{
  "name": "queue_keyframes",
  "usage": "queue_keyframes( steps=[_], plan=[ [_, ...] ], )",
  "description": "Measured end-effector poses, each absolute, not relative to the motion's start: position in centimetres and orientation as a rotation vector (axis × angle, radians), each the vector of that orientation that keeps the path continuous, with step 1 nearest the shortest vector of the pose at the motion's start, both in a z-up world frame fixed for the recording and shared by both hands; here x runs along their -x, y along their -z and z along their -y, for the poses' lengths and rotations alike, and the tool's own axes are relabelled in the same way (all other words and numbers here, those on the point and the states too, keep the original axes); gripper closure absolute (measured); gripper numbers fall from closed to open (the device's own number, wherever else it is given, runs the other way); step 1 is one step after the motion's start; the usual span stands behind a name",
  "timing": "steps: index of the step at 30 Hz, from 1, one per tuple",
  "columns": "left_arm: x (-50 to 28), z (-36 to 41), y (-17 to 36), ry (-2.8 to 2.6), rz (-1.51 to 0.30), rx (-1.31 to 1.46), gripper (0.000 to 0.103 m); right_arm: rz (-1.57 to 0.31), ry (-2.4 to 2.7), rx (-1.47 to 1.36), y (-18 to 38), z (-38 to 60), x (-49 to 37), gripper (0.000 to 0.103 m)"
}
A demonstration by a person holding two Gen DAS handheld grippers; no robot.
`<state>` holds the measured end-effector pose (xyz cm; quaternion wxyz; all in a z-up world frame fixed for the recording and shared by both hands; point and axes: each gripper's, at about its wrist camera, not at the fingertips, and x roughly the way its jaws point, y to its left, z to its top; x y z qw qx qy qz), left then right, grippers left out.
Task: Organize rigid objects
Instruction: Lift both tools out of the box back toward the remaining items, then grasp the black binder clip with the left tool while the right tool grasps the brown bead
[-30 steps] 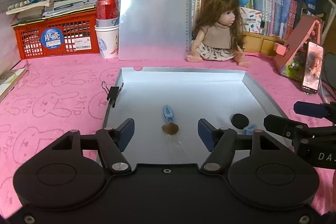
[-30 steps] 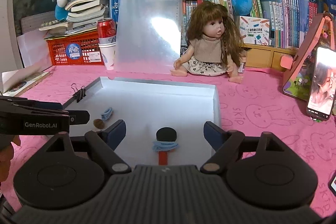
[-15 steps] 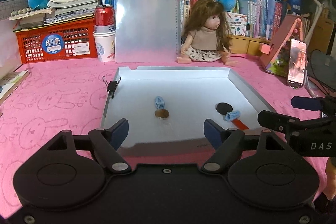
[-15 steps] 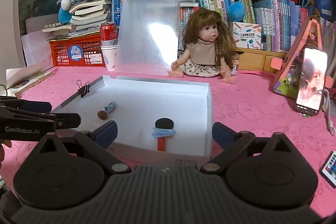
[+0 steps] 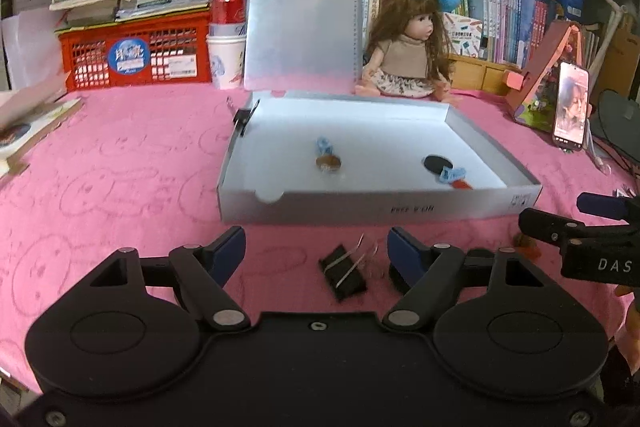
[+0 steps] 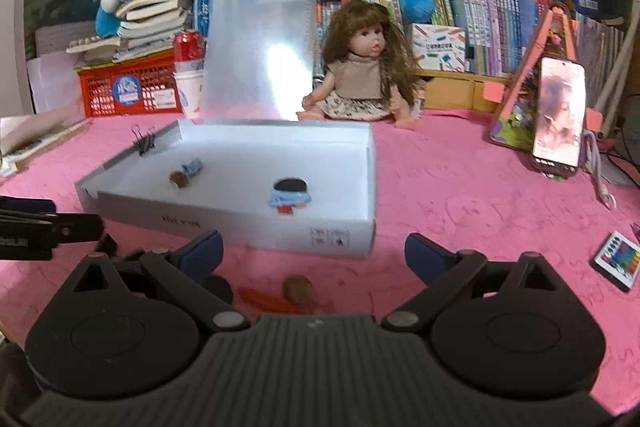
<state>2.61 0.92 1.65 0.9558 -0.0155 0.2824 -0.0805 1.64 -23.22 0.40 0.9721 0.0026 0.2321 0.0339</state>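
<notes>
Between our left gripper's [image 5: 316, 253] wide-open fingers lies a black binder clip [image 5: 345, 275] on the pink cloth, short of the white tray [image 5: 380, 213]. Right gripper [image 6: 314, 253], also wide and empty, hovers over a brown piece [image 6: 299, 289]. We should centre, lower, close on the clip body, not its wire handles.

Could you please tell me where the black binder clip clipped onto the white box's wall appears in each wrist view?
Left wrist view: binder clip on the white box's far-left wall, left of centre.
Right wrist view: binder clip on the left wall, upper left.
Shared landmark: the doll sitting behind the box.
</notes>
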Motion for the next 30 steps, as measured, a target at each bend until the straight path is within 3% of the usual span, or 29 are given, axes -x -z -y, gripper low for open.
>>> queue_keyframes(
  steps=[11, 24, 30],
  plan=[
    [-2.9, -0.5, -0.2, 0.169, -0.617, 0.022, 0.051, -0.527, -0.054, -0.052, 1.0, 24.4, -1.9, 0.004],
    [-3.0, 1.1, 1.1, 0.154, -0.583, -0.064, 0.051, -0.523, -0.065, -0.056, 1.2, 23.8, -2.3, 0.033],
    [-3.2, 0.8, 1.1, 0.156, -0.585, -0.056, 0.050, -0.532, -0.054, -0.050, 1.5, 24.0, -2.4, 0.041]
  ],
)
